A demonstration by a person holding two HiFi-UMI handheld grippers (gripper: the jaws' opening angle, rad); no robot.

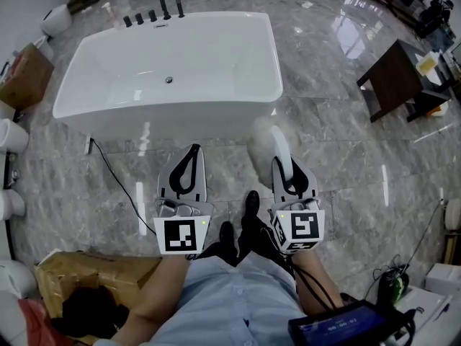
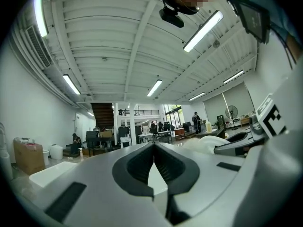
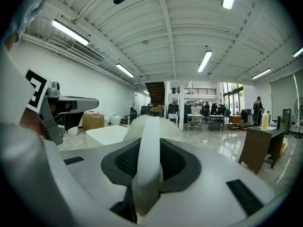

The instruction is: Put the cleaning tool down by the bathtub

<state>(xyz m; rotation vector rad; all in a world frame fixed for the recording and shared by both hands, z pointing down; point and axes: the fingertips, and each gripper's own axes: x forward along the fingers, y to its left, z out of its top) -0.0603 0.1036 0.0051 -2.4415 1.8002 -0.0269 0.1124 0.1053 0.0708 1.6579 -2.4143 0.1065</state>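
The white bathtub [image 1: 169,63] stands ahead on the marble floor and shows low at the left in both gripper views [image 3: 106,135] [image 2: 47,171]. My right gripper [image 1: 286,166] is shut on the flat white handle [image 3: 147,160] of the cleaning tool. Its fluffy pale head [image 1: 263,139] sticks out past the jaws, in the air just short of the tub's near right corner. My left gripper [image 1: 193,151] hangs beside it at the same height, shut with nothing in it [image 2: 154,148]. The left gripper view also catches the tool's head [image 2: 203,143].
A dark wooden table [image 1: 396,78] stands to the right. A cardboard box [image 1: 25,74] and white toilets [image 1: 11,135] line the left. Black taps [image 1: 155,13] sit on the tub's far rim. A black cable [image 1: 115,171] runs over the floor. A brown parcel [image 1: 94,280] lies near my feet.
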